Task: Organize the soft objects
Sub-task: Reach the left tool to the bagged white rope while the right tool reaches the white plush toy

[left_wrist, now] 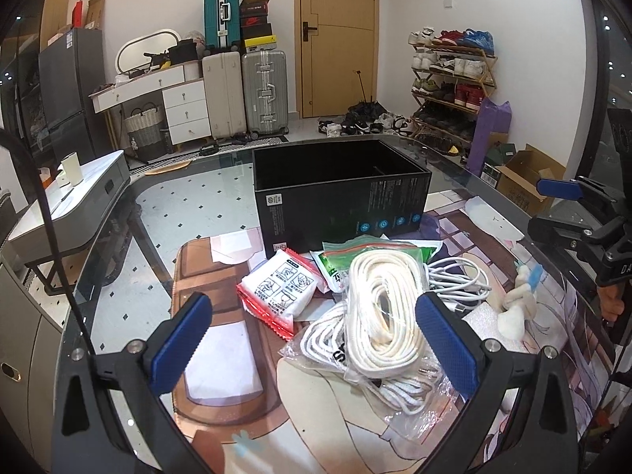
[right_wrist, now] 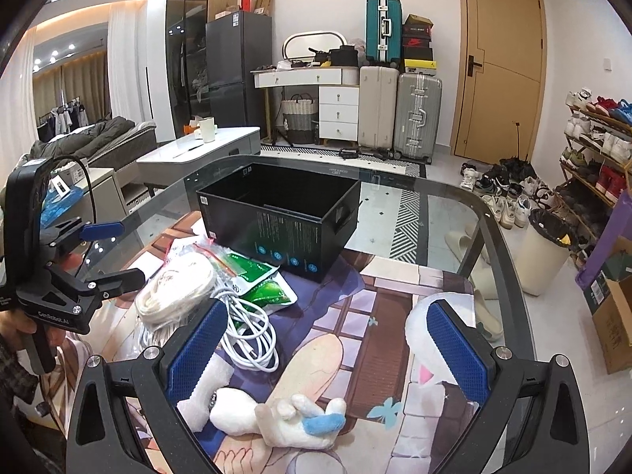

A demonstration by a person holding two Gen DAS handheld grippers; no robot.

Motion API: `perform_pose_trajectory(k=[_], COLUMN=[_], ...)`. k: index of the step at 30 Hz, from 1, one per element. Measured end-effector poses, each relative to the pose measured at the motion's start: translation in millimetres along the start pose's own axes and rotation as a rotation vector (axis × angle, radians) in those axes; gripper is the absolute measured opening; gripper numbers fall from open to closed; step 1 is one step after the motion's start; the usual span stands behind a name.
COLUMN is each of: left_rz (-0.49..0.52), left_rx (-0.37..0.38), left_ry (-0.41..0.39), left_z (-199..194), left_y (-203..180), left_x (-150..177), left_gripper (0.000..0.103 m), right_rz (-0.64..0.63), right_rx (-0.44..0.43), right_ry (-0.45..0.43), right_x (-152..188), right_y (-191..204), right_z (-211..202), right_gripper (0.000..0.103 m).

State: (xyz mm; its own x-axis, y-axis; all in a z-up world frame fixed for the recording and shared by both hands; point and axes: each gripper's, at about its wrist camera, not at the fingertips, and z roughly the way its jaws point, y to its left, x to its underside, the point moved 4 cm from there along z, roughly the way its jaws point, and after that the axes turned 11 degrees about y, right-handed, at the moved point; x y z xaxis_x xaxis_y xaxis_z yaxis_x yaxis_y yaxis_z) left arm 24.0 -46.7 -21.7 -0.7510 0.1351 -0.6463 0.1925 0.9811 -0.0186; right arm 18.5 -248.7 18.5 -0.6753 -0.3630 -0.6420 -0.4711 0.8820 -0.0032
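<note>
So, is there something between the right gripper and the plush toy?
Nothing visible. The right gripper is open, and the plush toy lies on the mat just below its fingers, uncovered. The white cable lies to the left, apart from the toy.

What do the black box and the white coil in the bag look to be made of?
Black box: likely matte printed cardboard, with thin straight walls and small printed labels. White coil: seemingly braided cotton-like rope, dull and fibrous, inside a clear glossy plastic bag that crinkles and glints.
</note>
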Motion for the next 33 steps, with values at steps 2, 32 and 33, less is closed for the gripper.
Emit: perform_pose_trajectory(k=[2, 32, 33], left_rz=[0.005, 0.162, 0.163], left_rx=[0.012, 0.068, 0.069], left_ry=[0.017, 0.133, 0.135], left_z=[3.1, 29.2, 30.5], left_y=[-0.7, -32.3, -33.2], left_x=[0.5, -11.2, -10.8], left_gripper=[0.103, 0.102, 0.101], right_rz=[-0.009, -0.068, -0.078], right_rx=[-0.001, -0.096, -0.092], right_ry=[0.025, 0.257, 0.26], right_x=[4.2, 51.0, 51.5], right_y=[-1.8, 2.9, 2.5], right_z=[2.1, 27.3, 27.7], right_gripper=[0.103, 0.103, 0.103])
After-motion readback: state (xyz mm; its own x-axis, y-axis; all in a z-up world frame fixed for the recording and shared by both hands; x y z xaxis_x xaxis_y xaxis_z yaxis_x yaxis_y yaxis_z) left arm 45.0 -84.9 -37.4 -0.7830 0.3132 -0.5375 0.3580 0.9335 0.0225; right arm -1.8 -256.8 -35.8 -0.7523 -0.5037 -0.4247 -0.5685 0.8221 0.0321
